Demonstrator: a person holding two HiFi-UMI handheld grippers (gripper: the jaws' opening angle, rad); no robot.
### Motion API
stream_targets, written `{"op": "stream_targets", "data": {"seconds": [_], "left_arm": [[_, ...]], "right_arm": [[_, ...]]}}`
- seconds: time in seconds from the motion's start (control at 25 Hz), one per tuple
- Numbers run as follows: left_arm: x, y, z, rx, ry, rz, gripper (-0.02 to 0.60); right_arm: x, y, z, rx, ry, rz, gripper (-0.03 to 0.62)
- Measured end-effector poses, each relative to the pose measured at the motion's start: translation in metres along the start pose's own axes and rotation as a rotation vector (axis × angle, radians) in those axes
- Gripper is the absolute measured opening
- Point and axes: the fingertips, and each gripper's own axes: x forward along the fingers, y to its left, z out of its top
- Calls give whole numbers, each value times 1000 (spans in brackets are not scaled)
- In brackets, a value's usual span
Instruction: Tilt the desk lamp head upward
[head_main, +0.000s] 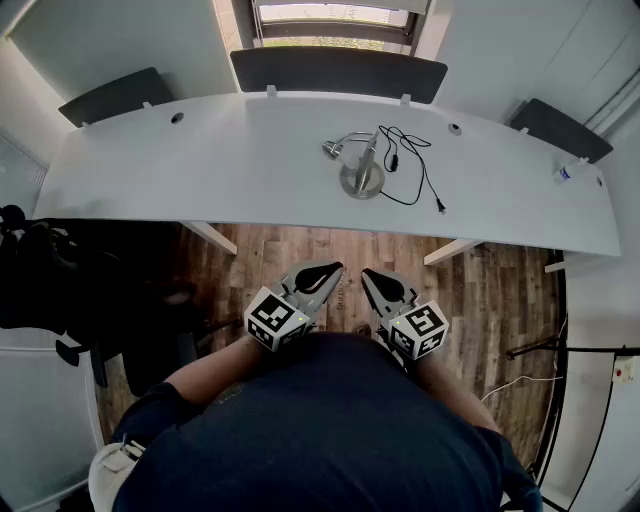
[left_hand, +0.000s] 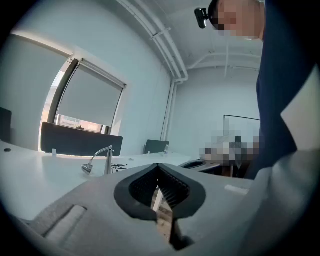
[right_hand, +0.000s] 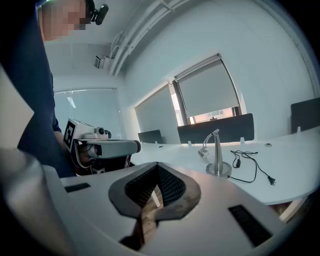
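White curved desk (head_main: 200, 170) fills the upper half of the head view. Near its middle stands the lamp (head_main: 361, 172), brushed metal, with a round base (head_main: 361, 182), a thin upright post and a curved neck. Its head (head_main: 332, 150) hangs left of the post and points down at the desk. A black cord (head_main: 412, 170) lies loose just right of the base, with its plug end resting on the desk.

We hold both grippers close to our body, over the wood floor (head_main: 300, 250), well short of the desk's near edge. Our left gripper (head_main: 322, 272) has its jaws pressed together with nothing between them. Our right gripper (head_main: 378, 280) is the same, closed and empty. Each gripper view shows the ribbed pads meeting, with the lamp small and far beyond them.

We judge that the task has not begun and that the step in hand is the reach. The next move calls for bringing one gripper forward over the desk, parting its jaws, and closing them on the head or the neck just behind it. That gripper would then lift so the head tips upward. The other gripper may need to steady the base, since the lamp looks light and could slide or topple. The cord lies on the far side from the head, so it should not get in the way.
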Motion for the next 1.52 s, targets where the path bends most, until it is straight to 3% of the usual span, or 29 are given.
{"op": "stream_targets", "data": {"seconds": [0.6,1.12,1.52], "left_arm": [[29,0,-2,3,14,27,7],[87,-8,-8,-4,23,153,7],[115,52,3,-7,14,182,6]], "right_arm": [[-2,-23,0,10,-10,44,11],[-16,-78,-2,-23,-5,148,11],[21,-122,6,-24,18,130,11]]}}
